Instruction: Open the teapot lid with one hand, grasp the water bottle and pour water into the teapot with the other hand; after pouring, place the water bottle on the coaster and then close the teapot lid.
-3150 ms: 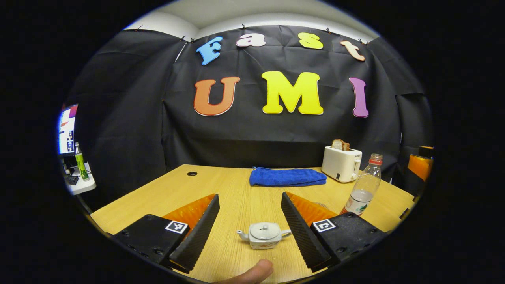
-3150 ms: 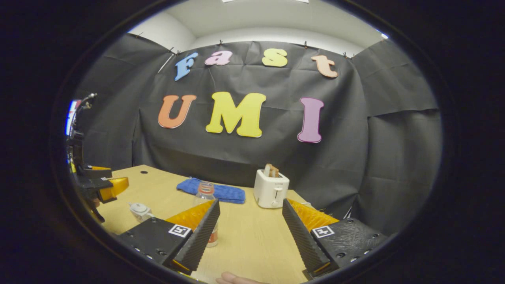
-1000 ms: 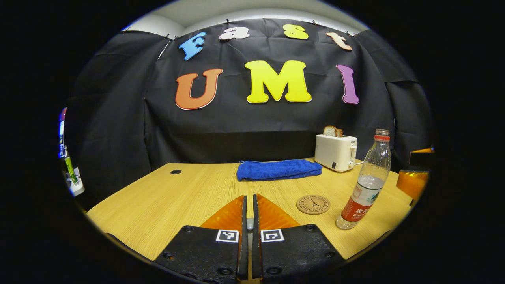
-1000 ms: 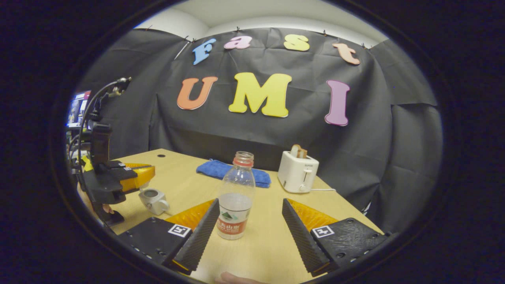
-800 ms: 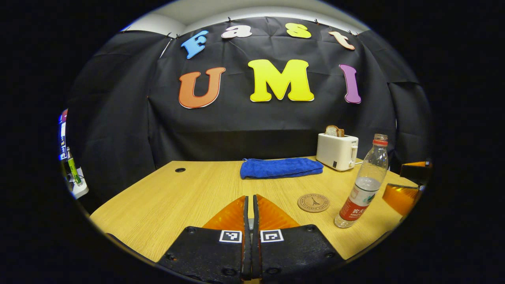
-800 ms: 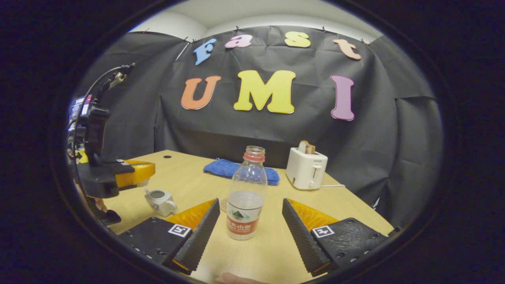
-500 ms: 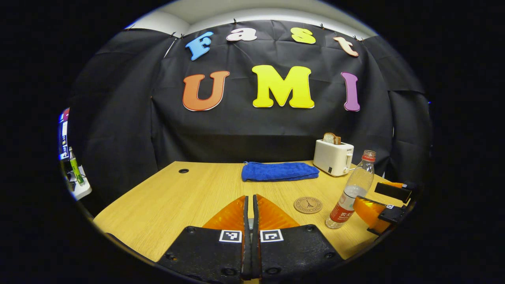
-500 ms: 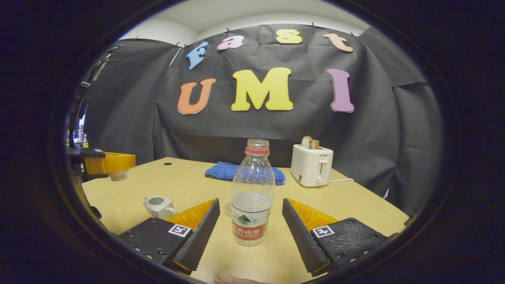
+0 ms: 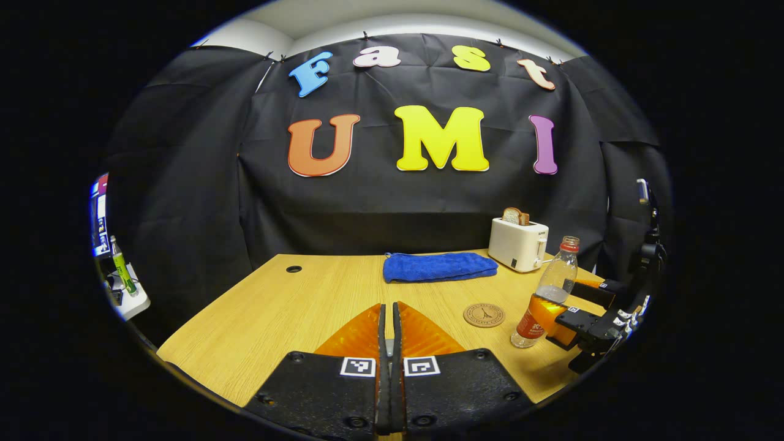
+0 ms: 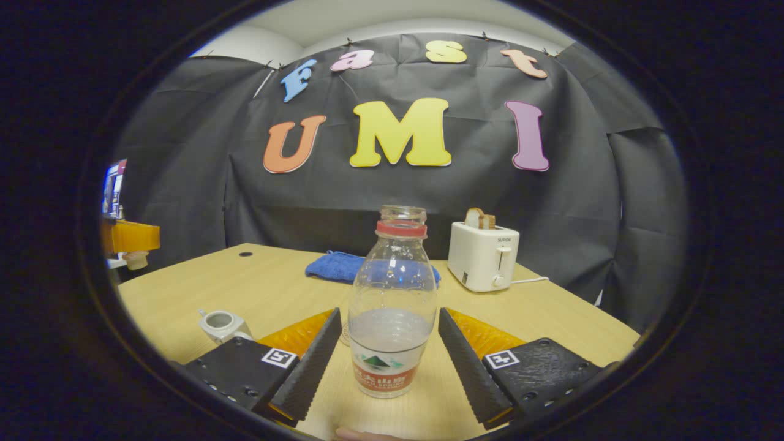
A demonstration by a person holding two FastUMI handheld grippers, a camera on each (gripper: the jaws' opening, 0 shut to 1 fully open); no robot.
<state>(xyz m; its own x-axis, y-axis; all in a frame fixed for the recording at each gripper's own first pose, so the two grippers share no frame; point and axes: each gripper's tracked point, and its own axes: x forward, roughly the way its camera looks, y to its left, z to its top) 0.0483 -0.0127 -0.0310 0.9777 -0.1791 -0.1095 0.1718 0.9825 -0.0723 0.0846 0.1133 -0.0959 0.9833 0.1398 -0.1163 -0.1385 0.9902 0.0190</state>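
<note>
The water bottle [image 10: 392, 306] stands upright on the surface [image 10: 282, 288] between the wide-spread right tongs [image 10: 387, 352], not yet pinched, placed for a grasp on its lower body. At its 9 o'clock sits the teapot [image 10: 219, 323], mouth bare; the left tongs [image 9: 387, 361], closed narrow on the lid [image 10: 136, 260], hold it aside so the pour goes in. The coaster [image 9: 484, 315] waits just beside the bottle for setting down.

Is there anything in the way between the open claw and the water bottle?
Nothing visible. The bottle stands on the table right between the right gripper's open jaws, with bare gaps on both sides.
</note>
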